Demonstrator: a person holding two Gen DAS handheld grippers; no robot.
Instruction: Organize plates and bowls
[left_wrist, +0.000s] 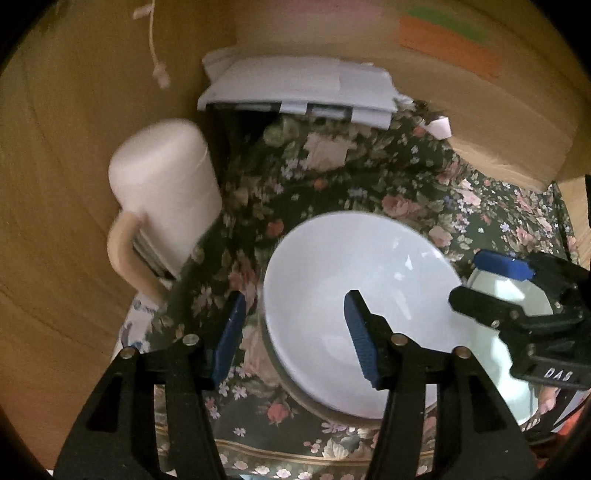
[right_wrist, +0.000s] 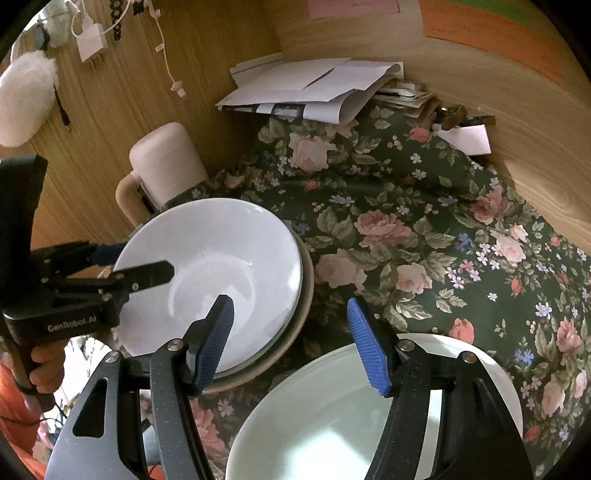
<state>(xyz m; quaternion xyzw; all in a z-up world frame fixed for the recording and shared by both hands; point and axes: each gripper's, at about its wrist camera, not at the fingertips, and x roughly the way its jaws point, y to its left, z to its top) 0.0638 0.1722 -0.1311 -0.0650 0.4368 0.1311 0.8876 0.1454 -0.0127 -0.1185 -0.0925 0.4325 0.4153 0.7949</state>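
Left gripper (left_wrist: 295, 336) stood spread astride the rim of the white ceramic bowl (left_wrist: 354, 295), nested in a beige bowl (right_wrist: 295, 354) on the floral tablecloth (right_wrist: 406, 229). Right gripper (right_wrist: 291, 339) gaped empty above the pale green bowl (right_wrist: 314, 424). Best withdrawn straight, no nudging.

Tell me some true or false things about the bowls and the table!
1. The white bowl sits inside a tan dish. True.
2. The tablecloth is plain blue. False: it is dark green with flowers.
3. The left gripper squeezes the white bowl. False: its jaws stand open, one finger on each side of the rim.
4. Papers lie at the back by the wooden wall. True.
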